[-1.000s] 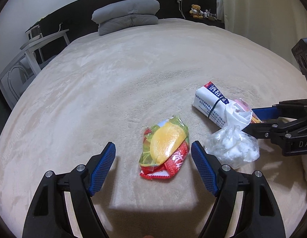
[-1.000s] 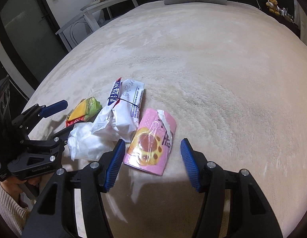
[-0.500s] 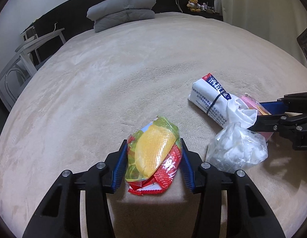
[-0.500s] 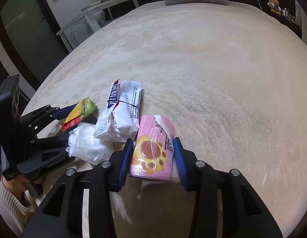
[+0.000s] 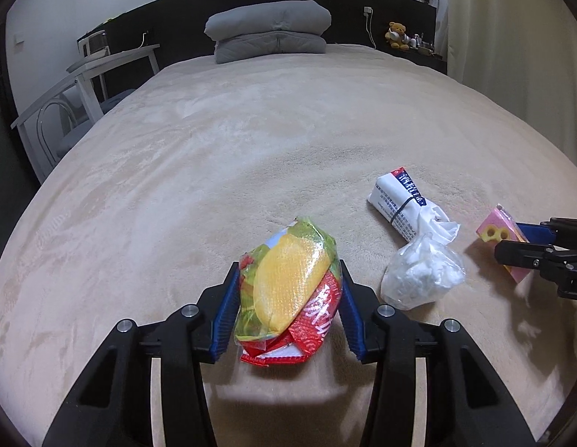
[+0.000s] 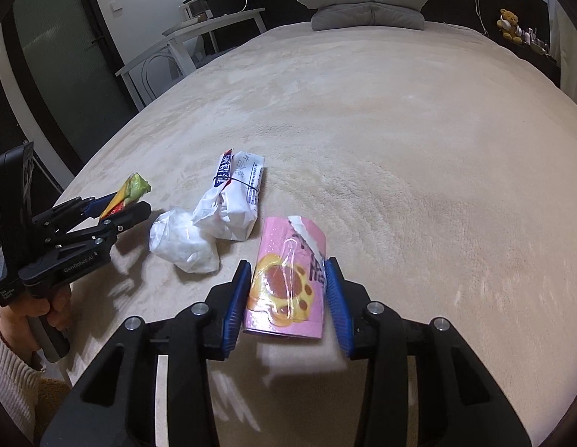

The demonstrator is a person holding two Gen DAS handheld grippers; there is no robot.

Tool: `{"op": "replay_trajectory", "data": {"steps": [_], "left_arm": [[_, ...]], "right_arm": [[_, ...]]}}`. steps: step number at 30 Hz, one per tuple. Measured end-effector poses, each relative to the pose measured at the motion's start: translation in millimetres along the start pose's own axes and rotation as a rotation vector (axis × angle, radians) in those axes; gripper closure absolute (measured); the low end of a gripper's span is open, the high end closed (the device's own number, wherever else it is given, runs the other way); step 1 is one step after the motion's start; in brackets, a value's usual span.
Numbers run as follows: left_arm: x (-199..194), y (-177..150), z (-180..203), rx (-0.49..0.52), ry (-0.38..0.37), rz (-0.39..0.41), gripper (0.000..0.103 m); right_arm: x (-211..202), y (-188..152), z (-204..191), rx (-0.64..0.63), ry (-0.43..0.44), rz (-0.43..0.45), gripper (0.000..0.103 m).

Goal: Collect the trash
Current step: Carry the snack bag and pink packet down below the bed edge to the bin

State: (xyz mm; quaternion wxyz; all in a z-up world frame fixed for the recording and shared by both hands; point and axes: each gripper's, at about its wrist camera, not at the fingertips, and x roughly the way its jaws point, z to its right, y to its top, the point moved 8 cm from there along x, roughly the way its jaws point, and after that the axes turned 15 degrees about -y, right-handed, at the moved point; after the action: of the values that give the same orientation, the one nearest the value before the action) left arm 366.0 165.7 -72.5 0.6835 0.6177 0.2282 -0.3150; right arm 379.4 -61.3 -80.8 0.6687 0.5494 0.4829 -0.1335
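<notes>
We see L tongs (image 5: pixel 288 311) clenched on yellow-green-red snack wrapper (image 5: pixel 288 290), blue pads pressed to both sides, wrapper raised off bed (image 5: pixel 251 149). R tongs (image 6: pixel 286 298) clenched on pink packet (image 6: pixel 288 279), its shadow on bed below; R jaws just been closing w/ packet between. In L view, white wrapped pack (image 5: pixel 400 201) at 2 o'clock of L tongs, clear bag w/ white wad (image 5: pixel 422 279) touching its crumpled end, both lying on bed. Grey pillows (image 5: pixel 270 29) at 12 o'clock, far end. We see hand (image 6: pixel 31 320) on L handle.
</notes>
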Motion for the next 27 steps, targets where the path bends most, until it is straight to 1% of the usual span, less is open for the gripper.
{"op": "replay_trajectory", "data": {"steps": [2,5,8,17,21,27], "left_arm": [[-12.7,2.1,3.3,0.001,-0.002,0.021,0.056],[-33.9,3.6,7.2,-0.03,-0.019,0.069,0.056],[-51.9,2.3,16.2,-0.04,-0.036,0.098,0.056],[-100.2,5.4,60.2,0.01,-0.064,0.152,0.056],[-115.2,-11.3,80.2,0.002,-0.085,0.157,0.056],[-140.2,-40.9,112.7,0.018,-0.109,0.171,0.056]], "right_arm": [[-9.2,-1.1,-0.7,0.011,0.004,0.01,0.062],[-22.6,-5.3,-1.1,0.028,0.005,0.023,0.062],[-39.1,-7.7,-4.9,0.021,-0.004,0.027,0.062],[-92.1,-19.6,-11.0,-0.006,-0.023,0.097,0.062],[-111.1,-32.6,-10.7,-0.006,-0.021,0.114,0.062],[-135.9,-66.8,-14.5,0.01,-0.01,0.115,0.062]]}}
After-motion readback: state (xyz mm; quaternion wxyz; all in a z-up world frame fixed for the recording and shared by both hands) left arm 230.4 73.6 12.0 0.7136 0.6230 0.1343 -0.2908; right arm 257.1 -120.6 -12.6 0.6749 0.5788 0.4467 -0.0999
